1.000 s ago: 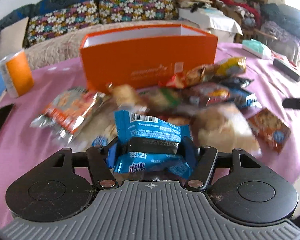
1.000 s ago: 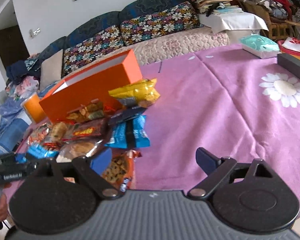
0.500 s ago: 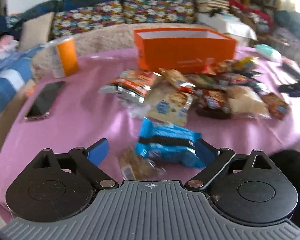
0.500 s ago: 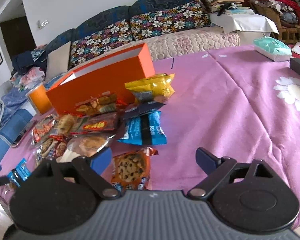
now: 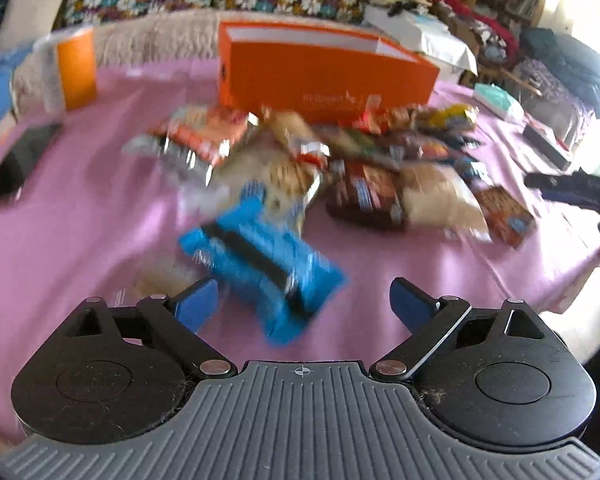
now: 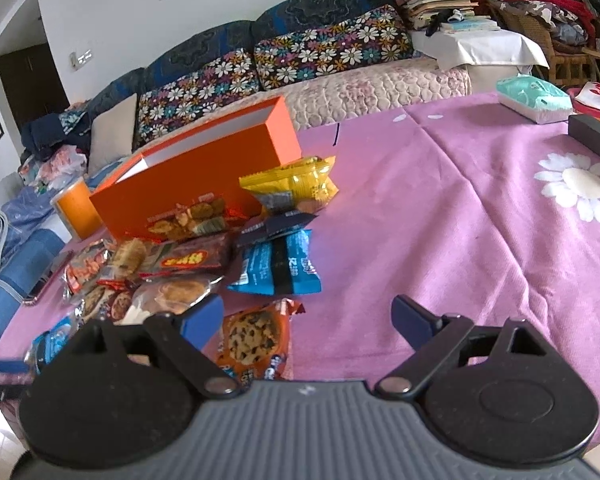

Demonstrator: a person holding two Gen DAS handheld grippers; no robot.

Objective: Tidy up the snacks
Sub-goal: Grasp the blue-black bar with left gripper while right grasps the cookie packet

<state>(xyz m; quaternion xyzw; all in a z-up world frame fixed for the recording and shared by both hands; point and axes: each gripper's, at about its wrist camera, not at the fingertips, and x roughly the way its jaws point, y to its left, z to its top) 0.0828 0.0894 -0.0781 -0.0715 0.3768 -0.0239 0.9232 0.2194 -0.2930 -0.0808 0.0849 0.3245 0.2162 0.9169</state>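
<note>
Left hand-held gripper (image 5: 304, 300) released, blue snack packet (image 5: 260, 264) between spread jaws, snack heap (image 5: 340, 160) fronting orange box (image 5: 324, 68)

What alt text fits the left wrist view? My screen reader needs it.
The open left gripper hangs over a blue snack packet lying free on the pink tablecloth. Behind it, a blurred heap of snack packets sits before an open orange box.
</note>
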